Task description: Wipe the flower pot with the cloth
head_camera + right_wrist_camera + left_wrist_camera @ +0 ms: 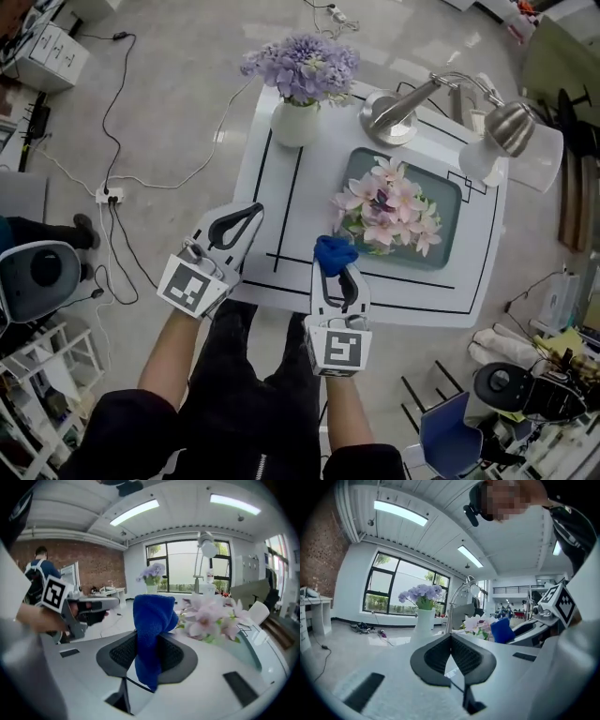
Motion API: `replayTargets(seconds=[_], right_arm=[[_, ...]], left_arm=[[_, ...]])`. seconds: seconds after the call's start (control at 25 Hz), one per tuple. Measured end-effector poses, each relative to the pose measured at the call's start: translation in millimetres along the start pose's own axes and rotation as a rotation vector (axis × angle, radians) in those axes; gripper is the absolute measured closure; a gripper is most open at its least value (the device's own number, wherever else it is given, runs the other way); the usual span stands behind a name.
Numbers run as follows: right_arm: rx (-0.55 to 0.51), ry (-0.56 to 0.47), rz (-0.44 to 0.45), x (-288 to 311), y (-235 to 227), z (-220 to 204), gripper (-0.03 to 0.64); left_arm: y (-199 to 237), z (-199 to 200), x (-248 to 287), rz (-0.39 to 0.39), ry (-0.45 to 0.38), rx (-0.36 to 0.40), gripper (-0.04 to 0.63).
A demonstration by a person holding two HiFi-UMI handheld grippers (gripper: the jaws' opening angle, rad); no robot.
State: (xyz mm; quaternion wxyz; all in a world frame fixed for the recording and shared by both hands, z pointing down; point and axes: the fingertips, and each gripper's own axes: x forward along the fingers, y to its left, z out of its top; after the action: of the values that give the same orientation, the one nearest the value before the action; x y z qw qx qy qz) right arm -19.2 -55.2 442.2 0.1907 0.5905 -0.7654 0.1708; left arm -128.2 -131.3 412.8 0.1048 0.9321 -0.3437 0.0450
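Claws: right claw [149,644] clamps blue cloth [151,618]; left claw [451,637] closed, empty. White black-lined bench [281,202] on pale floor [169,84]; flower pot [295,123] at its far-left corner. Only the right gripper view shows a standing person [36,571] by the brick wall [89,557].

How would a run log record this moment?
right hand-held gripper: shut on blue cloth | left hand-held gripper: shut, empty | teal flower pot: untouched

Left gripper [252,211] closed and empty, right gripper [336,272] clamping cloth [334,250]
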Motion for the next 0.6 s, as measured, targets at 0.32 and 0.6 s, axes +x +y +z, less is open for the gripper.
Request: replayTargets(seconds=[0.32,0.6], right_arm=[[-0.554,0.242,-0.222,75.8,-17.3,-42.9,0.508],[-0.603,0.303,-0.306,81.1,-59.8,-53.4,0.508]], left_arm=[[38.9,-25.1,-29.0,-0.086,0.048,0.028,0.59],[31.8,-38.8,-7.7,-0.128,0.033,-0.044,0.589]])
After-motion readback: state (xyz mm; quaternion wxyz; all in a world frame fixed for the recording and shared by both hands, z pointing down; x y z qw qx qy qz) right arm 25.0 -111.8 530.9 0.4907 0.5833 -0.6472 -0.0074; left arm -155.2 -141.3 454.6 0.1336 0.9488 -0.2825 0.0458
